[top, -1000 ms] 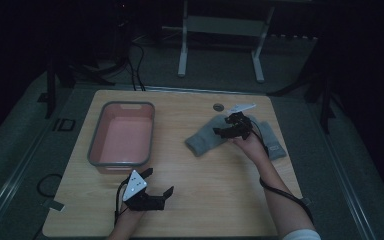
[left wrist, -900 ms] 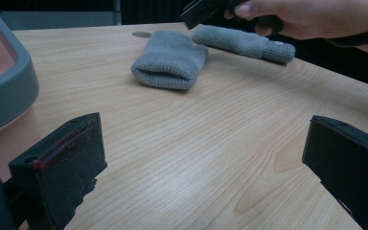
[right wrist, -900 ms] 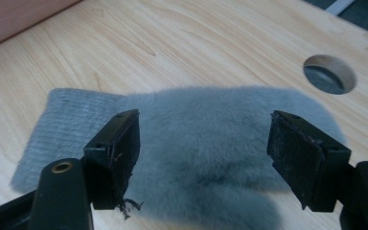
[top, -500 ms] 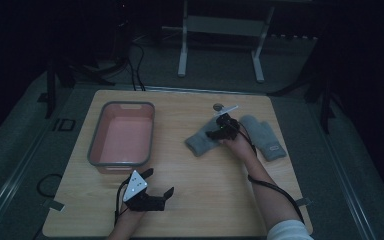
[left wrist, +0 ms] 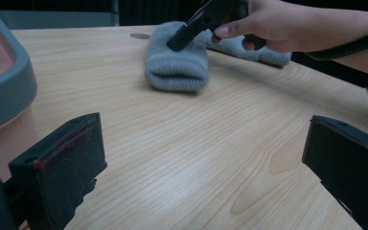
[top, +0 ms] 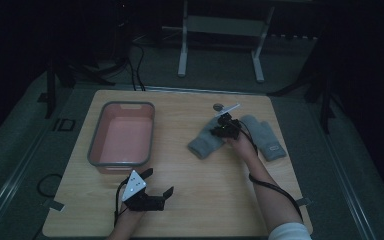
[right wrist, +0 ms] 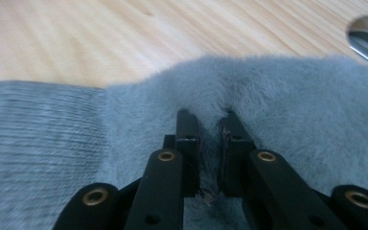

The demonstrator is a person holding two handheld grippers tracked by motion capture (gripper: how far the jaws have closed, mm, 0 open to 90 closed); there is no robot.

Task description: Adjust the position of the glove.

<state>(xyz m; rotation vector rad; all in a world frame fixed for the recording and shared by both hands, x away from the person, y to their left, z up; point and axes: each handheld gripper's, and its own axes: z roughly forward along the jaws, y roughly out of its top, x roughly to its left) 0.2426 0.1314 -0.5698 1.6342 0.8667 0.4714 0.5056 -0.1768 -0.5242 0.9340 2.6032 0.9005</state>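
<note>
Grey mitten lies at two o'clock on the worktop, pinched by the right gripper, probably for lifting. Left gripper rests at six o'clock, jaws wide, empty.

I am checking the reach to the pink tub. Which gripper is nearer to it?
Left. The left gripper rests open on the table just in front of the pink tub. The right gripper is across the table, pinching a grey mitten.

bin left on table | two mittens right | left tool near front edge
</note>
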